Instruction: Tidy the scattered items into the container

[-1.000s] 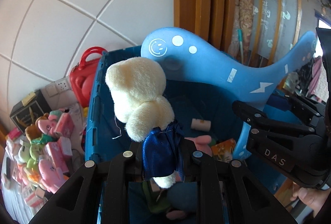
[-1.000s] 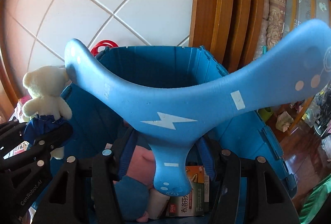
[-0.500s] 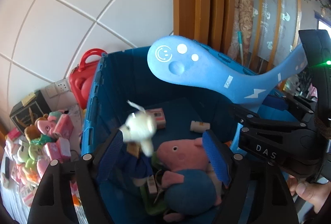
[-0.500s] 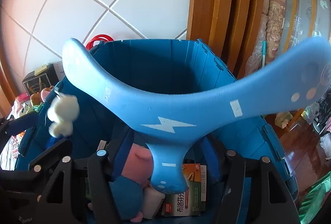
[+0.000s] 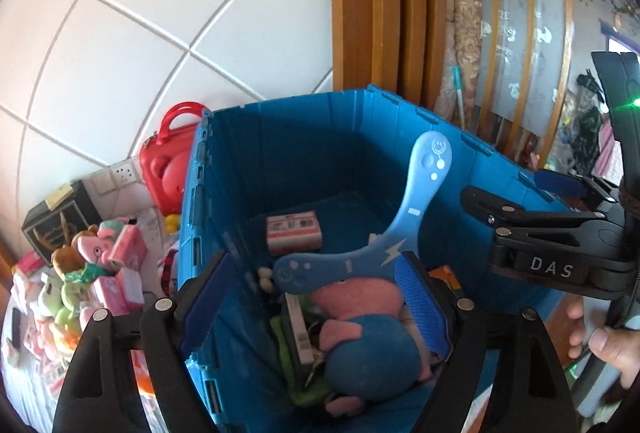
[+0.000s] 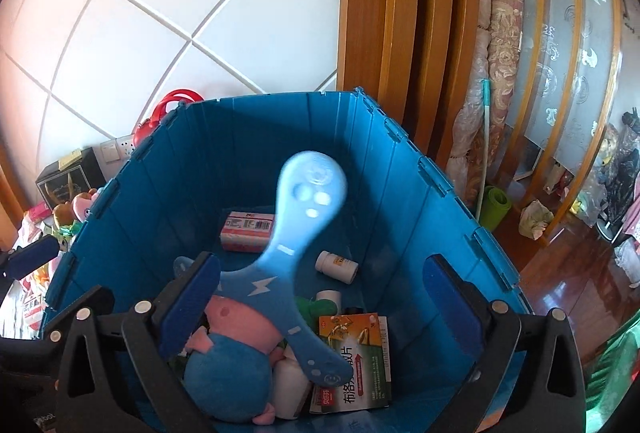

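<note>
**Boomerang loose over the crate**

Mid-frame, the blue boomerang blurs above the blue crate, clear of the right gripper, whose jaws have just been opening wide. Lower left lies a pink plush; lower centre, a medicine box.

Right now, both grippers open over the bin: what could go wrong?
1. The boomerang is blurred, apparently mid-drop; it may end up propped on the plush pig and stick up.
2. The toys left of the bin lie packed close together, so the left gripper could snag a neighbour.
</note>
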`<move>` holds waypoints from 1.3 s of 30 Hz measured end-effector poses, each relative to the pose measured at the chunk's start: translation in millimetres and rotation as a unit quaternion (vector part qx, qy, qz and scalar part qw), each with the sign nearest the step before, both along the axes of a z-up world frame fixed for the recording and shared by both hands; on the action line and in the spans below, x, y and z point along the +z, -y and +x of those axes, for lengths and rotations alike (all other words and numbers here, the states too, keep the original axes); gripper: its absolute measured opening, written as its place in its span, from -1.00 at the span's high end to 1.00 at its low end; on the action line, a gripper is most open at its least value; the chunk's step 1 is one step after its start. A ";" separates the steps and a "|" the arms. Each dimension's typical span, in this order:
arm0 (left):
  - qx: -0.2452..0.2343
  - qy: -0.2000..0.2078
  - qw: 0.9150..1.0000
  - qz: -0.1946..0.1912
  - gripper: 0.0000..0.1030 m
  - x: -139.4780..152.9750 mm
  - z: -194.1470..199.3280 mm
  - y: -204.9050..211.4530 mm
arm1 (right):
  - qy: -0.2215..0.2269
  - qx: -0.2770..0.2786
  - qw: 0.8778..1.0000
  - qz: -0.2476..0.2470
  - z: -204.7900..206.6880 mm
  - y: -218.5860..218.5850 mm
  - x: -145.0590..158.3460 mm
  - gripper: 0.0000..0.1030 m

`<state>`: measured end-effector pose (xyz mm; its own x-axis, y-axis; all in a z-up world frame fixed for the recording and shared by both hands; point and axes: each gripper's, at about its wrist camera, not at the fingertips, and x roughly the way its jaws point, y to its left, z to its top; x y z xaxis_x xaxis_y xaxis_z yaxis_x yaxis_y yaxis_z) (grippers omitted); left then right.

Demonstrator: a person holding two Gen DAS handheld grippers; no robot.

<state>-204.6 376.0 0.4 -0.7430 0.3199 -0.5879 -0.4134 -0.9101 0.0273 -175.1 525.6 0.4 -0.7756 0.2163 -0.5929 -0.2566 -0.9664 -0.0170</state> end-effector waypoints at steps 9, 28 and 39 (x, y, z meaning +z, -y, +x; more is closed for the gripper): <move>0.035 -0.023 0.999 0.022 -0.99 10.2 32.1 65.5 | -0.063 0.019 0.998 -0.018 53.5 44.9 19.3 -1.00; 0.085 -0.006 0.996 0.029 -0.99 -15.6 155.0 283.3 | -0.083 0.072 0.994 -0.029 151.9 246.0 0.8 -1.00; 0.129 -0.010 0.991 0.023 -0.99 -10.7 196.5 347.9 | -0.110 0.084 0.990 -0.017 187.2 307.5 8.9 -1.00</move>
<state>-8.1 28.2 -10.3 -0.8150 0.1442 -0.5612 -0.1664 -0.9860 -0.0117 12.2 218.1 9.3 -0.9106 0.0555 -0.4096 -0.0854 -0.9948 0.0550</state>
